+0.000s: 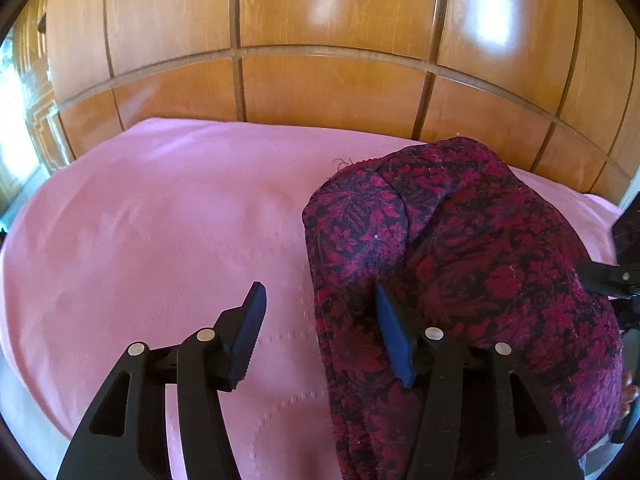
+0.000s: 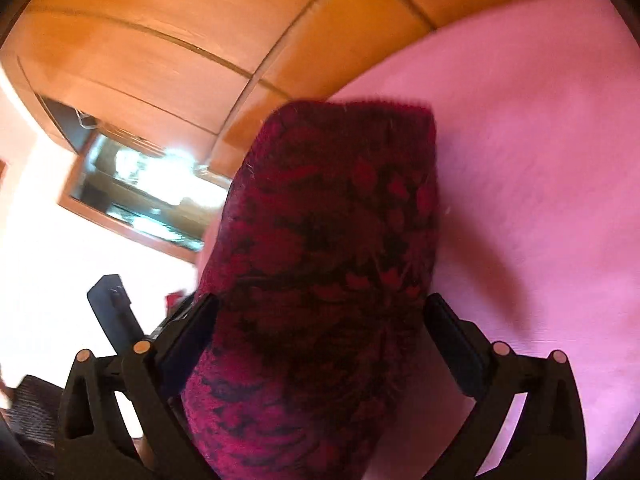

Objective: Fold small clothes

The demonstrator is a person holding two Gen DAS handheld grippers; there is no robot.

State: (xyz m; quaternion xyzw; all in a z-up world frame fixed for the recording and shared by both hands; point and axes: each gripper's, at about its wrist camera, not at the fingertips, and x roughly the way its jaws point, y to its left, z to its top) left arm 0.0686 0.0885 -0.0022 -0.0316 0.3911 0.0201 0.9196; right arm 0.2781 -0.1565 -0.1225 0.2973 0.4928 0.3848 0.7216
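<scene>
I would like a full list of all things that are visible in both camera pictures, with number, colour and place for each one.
garment: one, dark red and black flower pattern, folded in a bundle on the right part of the pink cover, between the fingers of both claws.
pink cover: one, pink, spread over the soft surface under the garment.
wooden panels: several, orange-brown and glossy, standing behind the cover.
framed opening: one, brown frame with bright glare inside, left in the right wrist view; what it is I cannot tell.
left claw: one, black with blue pads, open, one finger over the cover and one on the garment.
right claw: one, black, open wide, with the garment between its fingers.
</scene>
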